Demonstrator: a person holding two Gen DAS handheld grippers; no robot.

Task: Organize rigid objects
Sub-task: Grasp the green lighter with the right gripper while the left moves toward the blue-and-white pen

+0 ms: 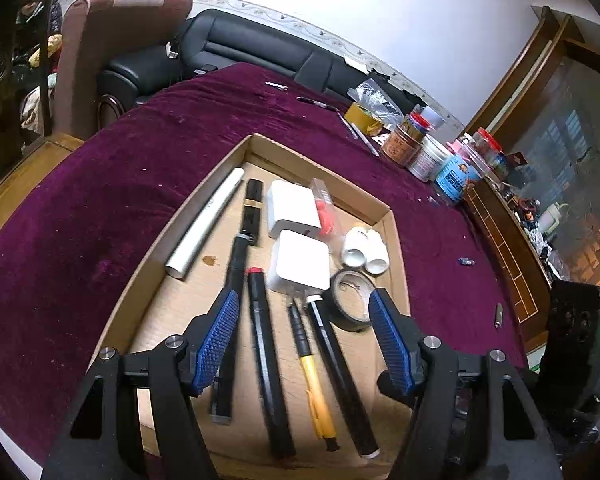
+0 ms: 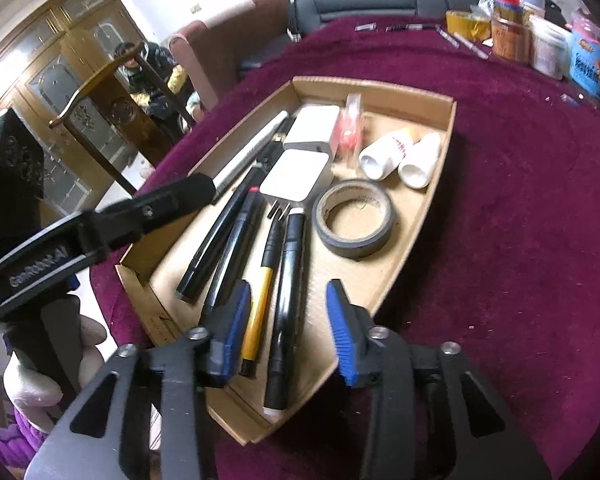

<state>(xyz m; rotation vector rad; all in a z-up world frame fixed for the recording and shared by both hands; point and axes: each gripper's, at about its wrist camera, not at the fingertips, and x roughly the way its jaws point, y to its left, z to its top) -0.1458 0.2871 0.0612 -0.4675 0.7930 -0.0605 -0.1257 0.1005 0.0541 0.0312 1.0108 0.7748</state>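
You get even indoor light, heavy fisheye bending and black corners; slight motion blur softens both views.

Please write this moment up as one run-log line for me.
left gripper: open, empty | right gripper: open, empty | pens, tape roll: in cardboard tray

My right gripper [image 2: 286, 326] hangs open over pens [image 2: 288, 280] in the box [image 2: 448, 128]; tape [image 2: 354, 222] beside them.
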